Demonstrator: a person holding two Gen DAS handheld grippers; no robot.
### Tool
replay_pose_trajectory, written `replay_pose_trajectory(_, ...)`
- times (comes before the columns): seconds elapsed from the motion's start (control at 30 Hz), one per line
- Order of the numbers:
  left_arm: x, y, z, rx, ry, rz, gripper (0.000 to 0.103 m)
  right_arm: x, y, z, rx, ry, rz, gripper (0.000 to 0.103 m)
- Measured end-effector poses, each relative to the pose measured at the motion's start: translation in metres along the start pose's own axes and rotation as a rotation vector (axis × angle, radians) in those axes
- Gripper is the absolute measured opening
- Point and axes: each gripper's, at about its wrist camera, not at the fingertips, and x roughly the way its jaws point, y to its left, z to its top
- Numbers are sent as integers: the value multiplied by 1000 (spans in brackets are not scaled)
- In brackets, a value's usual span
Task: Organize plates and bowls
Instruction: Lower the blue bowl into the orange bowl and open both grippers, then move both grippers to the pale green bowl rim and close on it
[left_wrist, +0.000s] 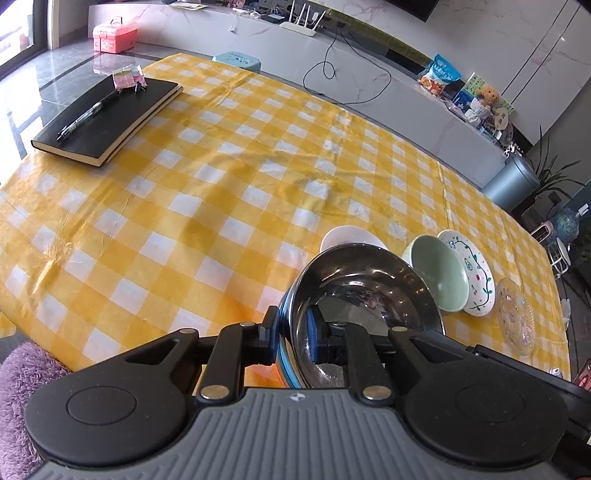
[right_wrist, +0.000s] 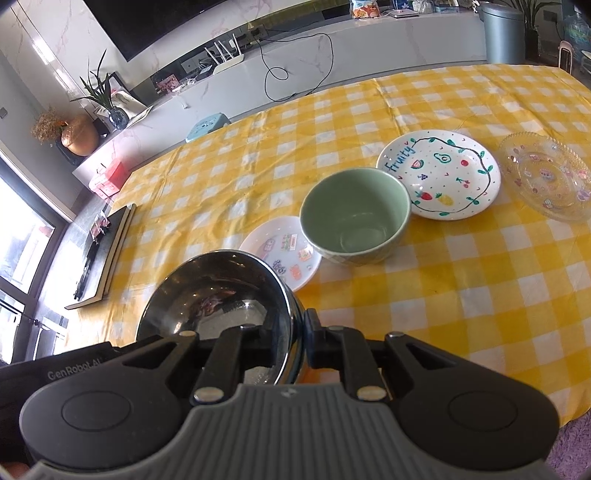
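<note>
both grippers' fingers pinch steel bowl (left_wrist: 364, 295) rim, bare tablecloth (left_wrist: 207, 192) left

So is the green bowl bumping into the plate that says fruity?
Cannot tell. In the right wrist view the green bowl rim overlaps the edge of the fruity plate, hiding any gap; the left wrist view overlaps them too.
</note>
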Motion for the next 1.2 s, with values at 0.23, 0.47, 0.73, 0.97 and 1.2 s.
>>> replay_pose_trajectory(0.23, -10, 0, 0, 18, -59, -10, 31, -13, -3, 0, -19, -62, 37, 36)
replay_pose_trajectory(0.47, -24, -11, 0, 83, -125, -48, 39, -25, 3, 1, -103, -136, 29, 51)
replay_pose_trajectory(0.73, -22, -33, -4, 159, -117, -52, 43, -33, -17, 4, -30, -186, -99, 74)
replay_pose_trajectory(0.97, -13, -54, 4, 204, -92, -59, 44, -30, -57, 11, 83, -157, -140, 73)
replay_pose_trajectory(1.2, 5, -83, 18, 275, -33, -82, 45, -26, -74, 19, 132, -133, -150, 73)
